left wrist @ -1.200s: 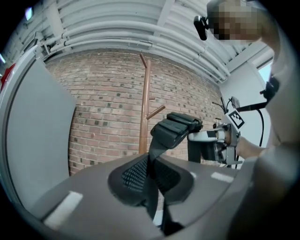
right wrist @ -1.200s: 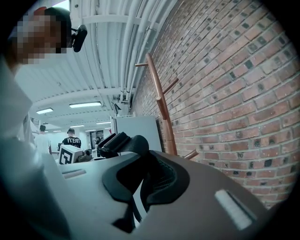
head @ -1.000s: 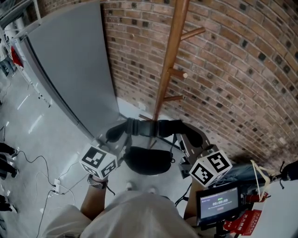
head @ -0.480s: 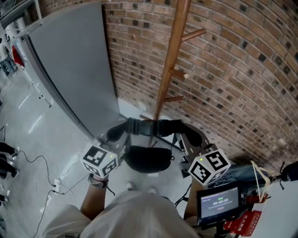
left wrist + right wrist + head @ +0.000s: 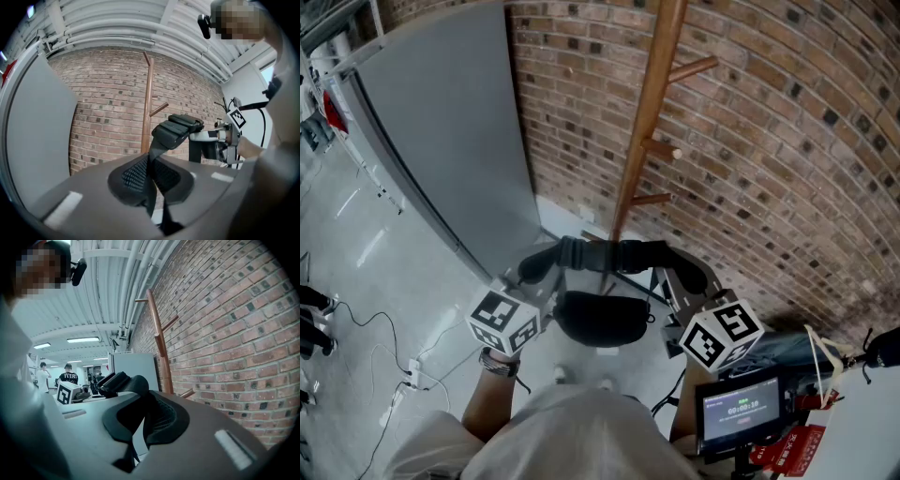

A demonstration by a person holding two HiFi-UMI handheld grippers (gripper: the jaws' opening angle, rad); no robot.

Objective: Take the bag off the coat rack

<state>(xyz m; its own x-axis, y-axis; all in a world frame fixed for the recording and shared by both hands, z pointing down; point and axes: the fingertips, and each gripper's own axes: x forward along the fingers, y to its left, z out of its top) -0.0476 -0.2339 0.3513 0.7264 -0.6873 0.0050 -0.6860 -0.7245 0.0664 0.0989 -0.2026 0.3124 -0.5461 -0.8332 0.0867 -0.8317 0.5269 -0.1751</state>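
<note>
Head view: black bag [image 5: 600,319] hangs low between the 2 grippers, in front of the person, just above the pale floor [image 5: 366,272]. Its strap [image 5: 605,255] runs roughly level from left gripper [image 5: 544,286] across to right gripper [image 5: 677,281], w/ the bag slung under the middle. Wooden coat rack [image 5: 647,122] stands behind, close to the brick wall [image 5: 787,141]. Its pegs are bare and the bag is off them. The strap crosses in front of the pole's lower end; can't tell if it touches there. Grey panel [image 5: 441,141] leans at the left of the wall. A small lit screen [image 5: 739,409] sits bottom right, beside the right gripper's marker cube [image 5: 722,335].

Left gripper view: jaws closed tight on the strap, webbing pinched edge-on between the 2 textured pads [image 5: 133,174]. From there the strap rises to the thick shoulder pad [image 5: 177,130], w/ the other gripper past it at the right and the rack's pole upright behind.

Right gripper view: same story. Jaws pressed together on the strap, which runs between the pads and up toward the shoulder pad. The other gripper's cube shows at the left, rack against the wall on the right. 2 people stand far back in the room [image 5: 69,376].
</note>
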